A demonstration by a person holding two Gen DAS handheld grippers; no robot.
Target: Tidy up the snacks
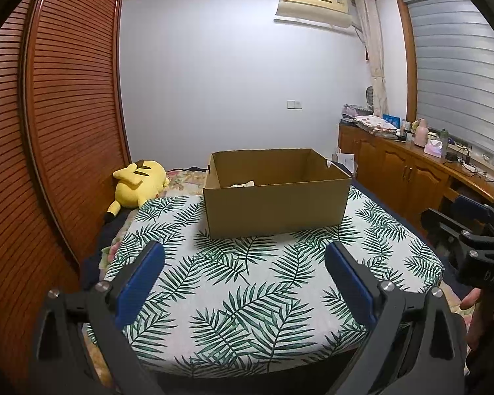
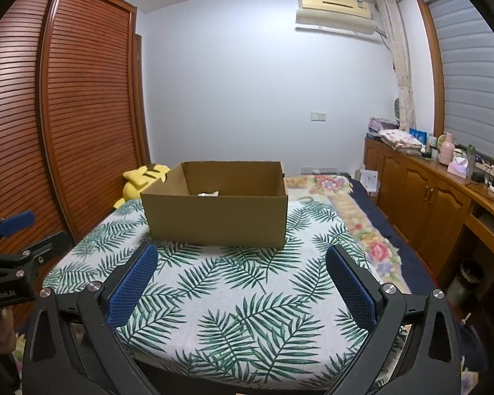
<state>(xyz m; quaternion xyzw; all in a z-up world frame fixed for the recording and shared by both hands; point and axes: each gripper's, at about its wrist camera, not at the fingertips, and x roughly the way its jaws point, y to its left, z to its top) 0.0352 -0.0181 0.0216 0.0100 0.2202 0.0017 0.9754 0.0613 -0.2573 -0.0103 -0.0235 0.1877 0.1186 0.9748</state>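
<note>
Bedroom, leaf-print bed (image 1: 247,296) carrying an open box (image 1: 276,204) at centre with one pale item (image 1: 243,183) inside, no other snacks visible; left hand-held gripper (image 1: 245,275) and right hand-held gripper (image 2: 242,276) both apart and empty, next snack must be located; "GenRobot.AI" reads on the left unit.

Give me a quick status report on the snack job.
Left tool open, empty. Right tool open, empty. Cardboard box on leaf-print cloth, something pale inside. Nothing in the way.

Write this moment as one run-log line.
left claw: open, empty | right claw: open, empty | box: on bed, open
</note>
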